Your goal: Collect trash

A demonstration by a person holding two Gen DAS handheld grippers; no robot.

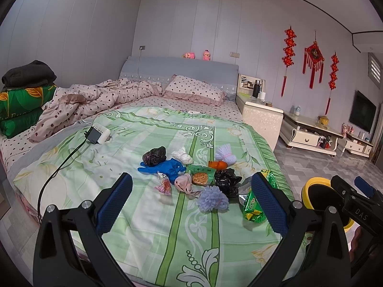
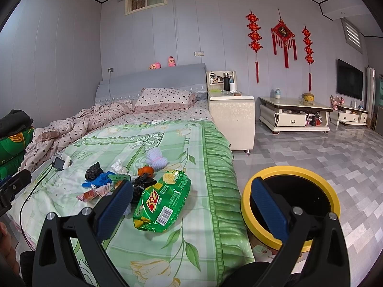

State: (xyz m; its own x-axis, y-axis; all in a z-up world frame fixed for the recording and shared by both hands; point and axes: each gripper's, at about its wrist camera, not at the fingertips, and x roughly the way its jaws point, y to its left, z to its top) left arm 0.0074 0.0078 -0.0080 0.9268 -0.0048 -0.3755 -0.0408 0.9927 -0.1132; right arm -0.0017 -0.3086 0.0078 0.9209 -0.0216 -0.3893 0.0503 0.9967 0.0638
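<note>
- Both of my hand-held grippers hover over the foot of the bed (image 1: 148,227), and neither carries anything.
- My left hand-held gripper (image 1: 191,203) has its jaws spread wide. Ahead of it, between the two fingers as that camera sees them, lies the heap of trash: a lilac mesh puff (image 1: 213,198) nearest, then a crumpled black bag (image 1: 226,180), a noodle packet (image 1: 200,175), a pink wad (image 1: 185,184) and a blue glove (image 1: 167,167) farther out.
- My right hand-held gripper (image 2: 191,204) is also wide open and empty. The big green snack bag (image 2: 162,203) lies just ahead of it, close to its left finger and nearly centred in the gap.
- That green bag's long axis runs away from the right hand-held gripper, slanting up and to the right, so the open jaws already straddle its narrow width. I judge a short push forward and down, then a squeeze, would take it.
- The yellow-rimmed bin (image 2: 290,205) stands on the floor beside the bed, off to the right of the right hand-held gripper, partly behind its right finger.
- In the left view the same green bag (image 1: 253,209) sits partly hidden by that hand-held gripper's right finger, so I'd judge the right hand is nearer to both the bag and the bin.
- Risk as I see it: the foil is slick and puffy and could slide out of a shallow pinch.
</note>
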